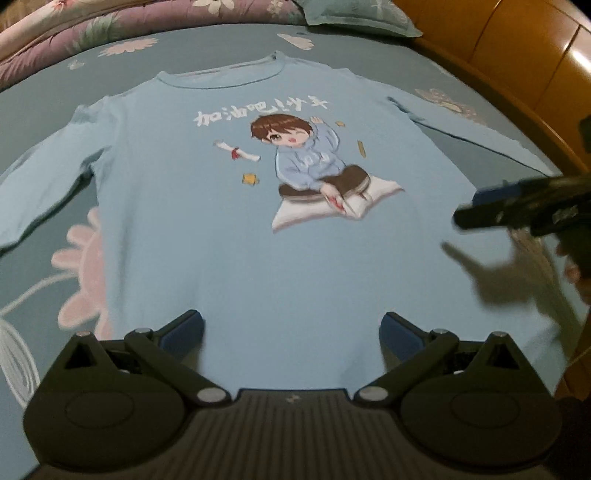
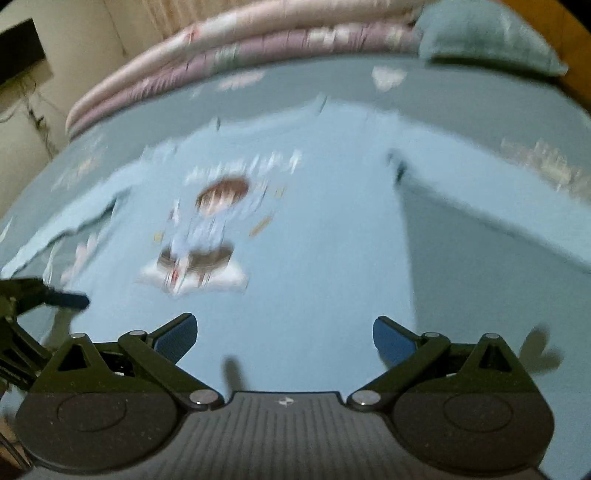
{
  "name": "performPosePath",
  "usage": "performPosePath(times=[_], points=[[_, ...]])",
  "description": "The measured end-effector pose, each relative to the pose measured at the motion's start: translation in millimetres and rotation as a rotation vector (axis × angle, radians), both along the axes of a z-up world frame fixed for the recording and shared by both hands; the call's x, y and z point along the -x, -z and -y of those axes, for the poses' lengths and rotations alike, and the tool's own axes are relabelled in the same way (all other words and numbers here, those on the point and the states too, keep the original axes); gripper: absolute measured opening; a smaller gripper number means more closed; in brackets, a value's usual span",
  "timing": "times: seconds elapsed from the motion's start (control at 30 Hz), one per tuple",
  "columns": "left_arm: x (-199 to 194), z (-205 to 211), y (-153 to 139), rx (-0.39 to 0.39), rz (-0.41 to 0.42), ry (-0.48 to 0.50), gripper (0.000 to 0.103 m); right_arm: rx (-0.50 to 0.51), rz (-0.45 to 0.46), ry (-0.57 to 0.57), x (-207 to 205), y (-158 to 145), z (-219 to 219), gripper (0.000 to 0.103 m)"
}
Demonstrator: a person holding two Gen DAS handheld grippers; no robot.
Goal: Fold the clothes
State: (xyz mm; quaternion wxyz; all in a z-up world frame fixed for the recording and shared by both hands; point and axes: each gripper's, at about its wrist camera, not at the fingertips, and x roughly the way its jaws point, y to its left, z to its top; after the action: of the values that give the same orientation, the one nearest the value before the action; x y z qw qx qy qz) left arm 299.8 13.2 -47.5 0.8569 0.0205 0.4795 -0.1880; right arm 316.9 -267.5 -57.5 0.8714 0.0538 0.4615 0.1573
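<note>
Two tongs hover over a light blue sweatshirt (image 1: pixel 229 229) that lies face up and spread flat on the bed (image 1: pixel 33 107). Its collar points to the far side, its hem lies near, and both sleeves stretch out to left and right. A cartoon print (image 1: pixel 310 162) of a seated child fills the chest, with a row of white characters above it. The left tongs (image 1: pixel 291 332) hang wide open above the near hem, gripping nothing. The right tongs (image 2: pixel 284 336) are also spread wide and empty, over the right half of the body close to the hem; their view is blurred, so finer detail there cannot be told. In the left wrist view the right tongs reach in from the right edge, throwing a shadow on the cloth. A folded floral quilt (image 1: pixel 122 22) and a pale blue pillow (image 1: pixel 354 14) lie at the far end of the bed, and a wooden bed frame (image 1: pixel 517 59) runs along the right.
</note>
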Motion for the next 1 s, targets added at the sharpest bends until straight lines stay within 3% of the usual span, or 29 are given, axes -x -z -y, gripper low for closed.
performPosePath(times=[0.17,0.33,0.57,0.8,0.87,1.0], points=[[13.3,-18.2,-7.4,0.048,-0.015,-0.018,0.102,0.168,-0.008,-0.063,27.2,3.6,-20.2,0.103],[11.7,-49.0,-33.6,0.094,0.023,-0.107,0.102,0.197,-0.005,-0.195,38.4,-4.4,-40.8,0.103],[15.0,-68.2,-56.1,0.007,0.072,-0.194,0.102,0.194,0.06,-0.549,47.2,-14.1,-107.1,0.103],[45.0,-74.3,-62.7,-0.053,0.053,-0.306,0.102,0.291,0.103,-0.812,60.8,-3.1,-158.7,0.103],[52.0,-73.8,-65.8,-0.065,0.057,-0.324,0.102,0.281,0.095,-0.822,58.1,-7.8,-152.4,0.103],[50.5,-63.6,-72.9,-0.051,0.096,-0.318,0.102,0.26,0.097,-0.739,42.5,-20.4,-127.7,0.103]])
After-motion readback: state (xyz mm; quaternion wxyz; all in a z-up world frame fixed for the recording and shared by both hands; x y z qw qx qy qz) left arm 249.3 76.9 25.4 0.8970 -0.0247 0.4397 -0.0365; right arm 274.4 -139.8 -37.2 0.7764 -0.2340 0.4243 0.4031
